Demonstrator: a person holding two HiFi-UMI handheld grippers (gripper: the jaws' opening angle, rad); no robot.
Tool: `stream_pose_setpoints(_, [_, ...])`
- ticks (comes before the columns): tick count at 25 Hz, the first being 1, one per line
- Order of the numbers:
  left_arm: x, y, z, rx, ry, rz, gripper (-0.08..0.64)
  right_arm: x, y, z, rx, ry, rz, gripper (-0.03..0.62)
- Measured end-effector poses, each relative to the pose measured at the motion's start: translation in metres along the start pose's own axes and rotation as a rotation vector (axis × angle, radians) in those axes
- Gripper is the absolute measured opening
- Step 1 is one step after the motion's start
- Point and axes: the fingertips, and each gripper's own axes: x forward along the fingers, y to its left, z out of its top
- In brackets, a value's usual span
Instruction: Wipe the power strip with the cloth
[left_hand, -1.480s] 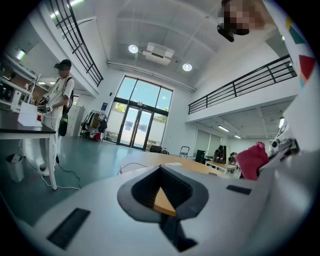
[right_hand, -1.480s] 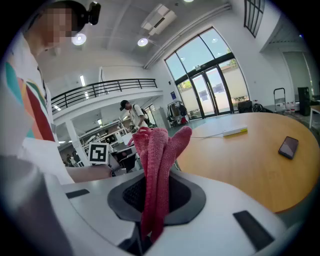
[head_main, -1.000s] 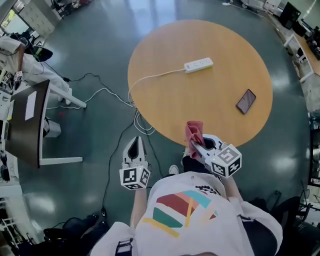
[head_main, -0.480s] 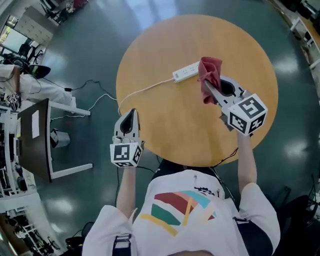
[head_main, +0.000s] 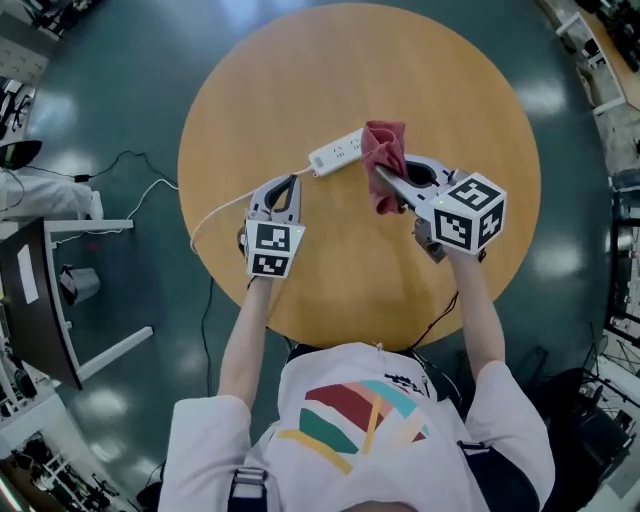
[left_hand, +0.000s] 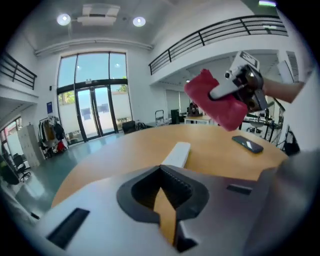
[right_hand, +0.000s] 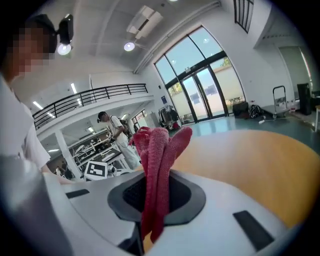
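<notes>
A white power strip (head_main: 335, 152) lies on the round wooden table (head_main: 300, 70), its cable leading off to the left. My right gripper (head_main: 380, 172) is shut on a red cloth (head_main: 385, 160), which hangs just over the strip's right end. In the right gripper view the cloth (right_hand: 157, 170) stands bunched up between the jaws. My left gripper (head_main: 290, 180) is shut and empty, pointing at the strip from just short of its near left side. From the left gripper view the strip (left_hand: 176, 154) lies straight ahead, the cloth (left_hand: 215, 97) above it to the right.
A dark phone (left_hand: 248, 144) lies on the table to the right of the strip. The white cable (head_main: 215, 205) runs off the table's left edge to the floor. A dark desk (head_main: 30, 290) stands at far left. A person (right_hand: 112, 132) stands in the background.
Both grippers have moved forward over the table. The right one carried the red cloth from the near edge to the strip's right end; the left came up beside the strip.
</notes>
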Motion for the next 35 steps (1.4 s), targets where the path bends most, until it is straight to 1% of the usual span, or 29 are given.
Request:
stream_pose_setpoints(3, [0.035, 0.001, -0.028, 0.039, 0.095, -0.019, 0.029, 0.048, -0.015, -0.010, 0.026, 0.096, 0.063, 0.040])
stream_pose_setpoints(5, [0.047, 0.004, -0.042, 0.053, 0.124, -0.016, 0.029, 0.086, -0.019, -0.020, 0.056, 0.162, 0.114, 0.040])
stream_pose_setpoints(7, [0.052, 0.009, -0.050, 0.060, 0.144, -0.015, 0.029, 0.122, -0.020, -0.031, 0.116, 0.207, 0.160, 0.040])
stream_pose_setpoints(9, [0.057, 0.012, -0.055, 0.071, 0.167, -0.026, 0.029, 0.151, -0.019, -0.043, 0.153, 0.245, 0.184, 0.040])
stream_pose_setpoints(13, [0.069, 0.014, -0.054, 0.106, 0.205, -0.039, 0.029, 0.180, -0.021, -0.063, 0.155, 0.308, 0.199, 0.040])
stream_pose_setpoints(17, [0.072, 0.010, -0.056, 0.088, 0.252, -0.063, 0.029, 0.186, -0.031, -0.081, 0.065, 0.385, 0.158, 0.040])
stream_pose_setpoints(22, [0.070, 0.017, -0.061, 0.095, 0.307, -0.067, 0.029, 0.184, -0.044, -0.081, -0.071, 0.452, 0.094, 0.040])
stream_pose_setpoints(26, [0.068, 0.022, -0.067, 0.079, 0.340, -0.079, 0.029, 0.172, -0.060, -0.082, -0.149, 0.482, 0.035, 0.040])
stream_pose_setpoints(29, [0.073, 0.014, -0.060, 0.069, 0.343, -0.078, 0.029, 0.147, -0.091, -0.078, -0.170, 0.482, -0.019, 0.040])
stream_pose_setpoints(35, [0.074, 0.010, -0.058, 0.056, 0.347, -0.067, 0.029, 0.107, -0.149, -0.073, -0.155, 0.451, -0.176, 0.040])
